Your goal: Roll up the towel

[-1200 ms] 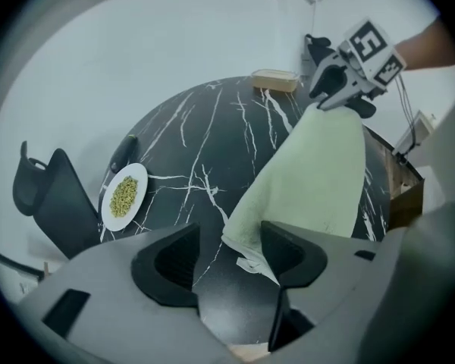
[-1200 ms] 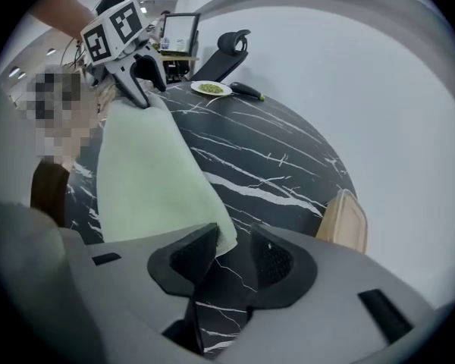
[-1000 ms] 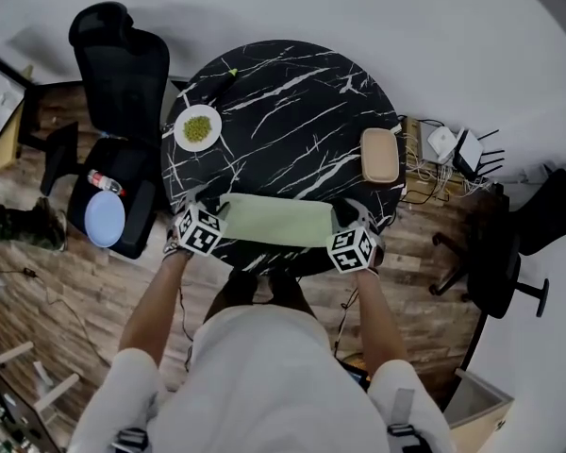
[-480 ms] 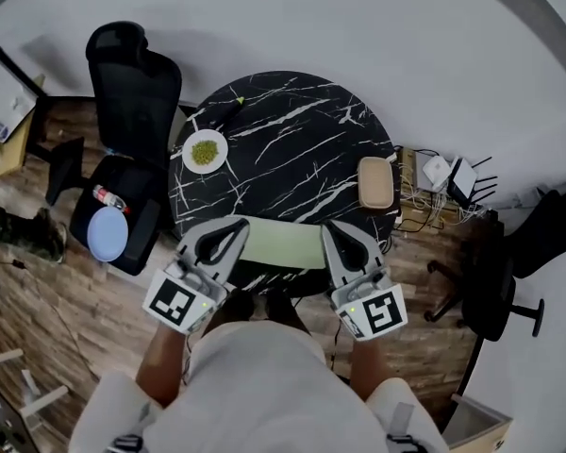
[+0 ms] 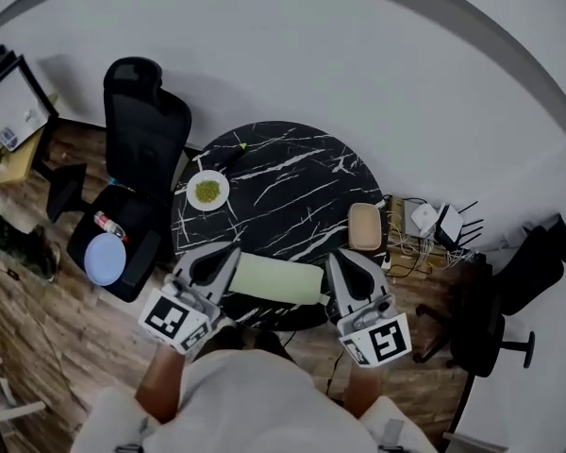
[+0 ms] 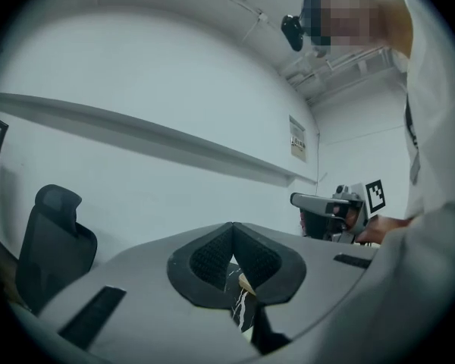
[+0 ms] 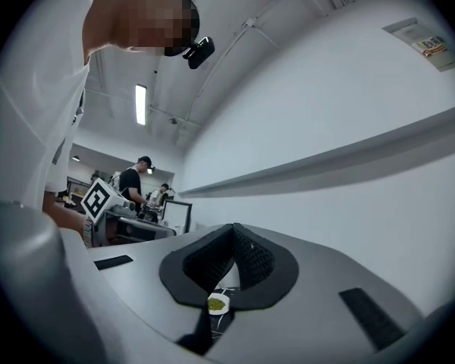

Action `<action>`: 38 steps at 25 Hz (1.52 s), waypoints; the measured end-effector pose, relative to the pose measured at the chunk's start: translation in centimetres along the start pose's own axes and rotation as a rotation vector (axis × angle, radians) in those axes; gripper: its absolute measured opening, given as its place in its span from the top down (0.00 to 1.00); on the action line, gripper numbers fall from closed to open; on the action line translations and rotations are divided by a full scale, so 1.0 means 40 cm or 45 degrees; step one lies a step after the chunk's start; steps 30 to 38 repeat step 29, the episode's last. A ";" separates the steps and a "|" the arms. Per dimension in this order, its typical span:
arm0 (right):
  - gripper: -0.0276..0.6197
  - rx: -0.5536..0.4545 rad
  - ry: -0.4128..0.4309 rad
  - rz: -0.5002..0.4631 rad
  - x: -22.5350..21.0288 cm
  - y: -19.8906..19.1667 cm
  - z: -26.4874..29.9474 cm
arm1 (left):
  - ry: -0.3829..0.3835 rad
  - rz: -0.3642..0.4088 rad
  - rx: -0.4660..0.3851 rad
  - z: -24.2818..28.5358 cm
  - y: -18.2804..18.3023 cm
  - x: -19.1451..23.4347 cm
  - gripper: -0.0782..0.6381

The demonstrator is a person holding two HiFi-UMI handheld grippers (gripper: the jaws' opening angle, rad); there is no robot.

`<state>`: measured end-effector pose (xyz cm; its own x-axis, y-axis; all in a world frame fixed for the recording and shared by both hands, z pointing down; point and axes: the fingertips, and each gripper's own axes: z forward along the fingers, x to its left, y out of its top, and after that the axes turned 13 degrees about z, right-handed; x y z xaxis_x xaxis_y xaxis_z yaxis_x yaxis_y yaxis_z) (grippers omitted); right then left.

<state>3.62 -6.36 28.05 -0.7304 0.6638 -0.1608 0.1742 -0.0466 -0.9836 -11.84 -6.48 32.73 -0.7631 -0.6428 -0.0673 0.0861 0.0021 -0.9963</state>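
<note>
Both forearms reach forward, holding the grey left gripper (image 5: 228, 252) and the grey right gripper (image 5: 337, 258) level above the near rim of the round black marble table (image 5: 292, 173). Each pair of jaws is pressed together, gripping nothing. The pale green rectangular towel (image 5: 278, 279) lies by that rim, between the two grippers.

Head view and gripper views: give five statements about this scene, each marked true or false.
1. The green towel lies at the table's near edge, between the left hand-held gripper and the right hand-held gripper. True.
2. The left hand-held gripper clamps a towel corner. False: its jaws are shut on nothing.
3. The right hand-held gripper's jaws are shut. True.
4. The white plate sits on the table's right side. False: it sits left; a tan container sits right.
5. A blue disc lies on the office chair. True.
</note>
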 end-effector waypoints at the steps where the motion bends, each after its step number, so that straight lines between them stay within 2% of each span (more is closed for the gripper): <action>1: 0.96 -0.001 -0.010 0.003 -0.004 -0.001 -0.003 | -0.013 0.009 -0.006 -0.002 0.006 -0.003 0.89; 7: 0.96 0.011 -0.033 0.011 -0.008 -0.014 -0.011 | -0.090 0.080 -0.061 -0.002 0.057 -0.017 0.89; 17: 0.96 0.047 -0.054 0.024 -0.032 -0.031 -0.046 | -0.148 0.116 -0.065 0.020 0.043 -0.055 0.89; 20: 0.96 0.070 -0.045 0.026 -0.025 -0.044 -0.046 | -0.146 0.113 -0.071 0.019 0.043 -0.054 0.89; 25: 0.96 0.080 -0.033 0.038 -0.019 -0.054 -0.032 | -0.121 0.055 -0.073 0.021 0.034 -0.038 0.89; 38: 0.96 0.083 -0.017 0.045 -0.015 -0.061 -0.020 | -0.112 0.050 -0.086 0.026 0.035 -0.031 0.89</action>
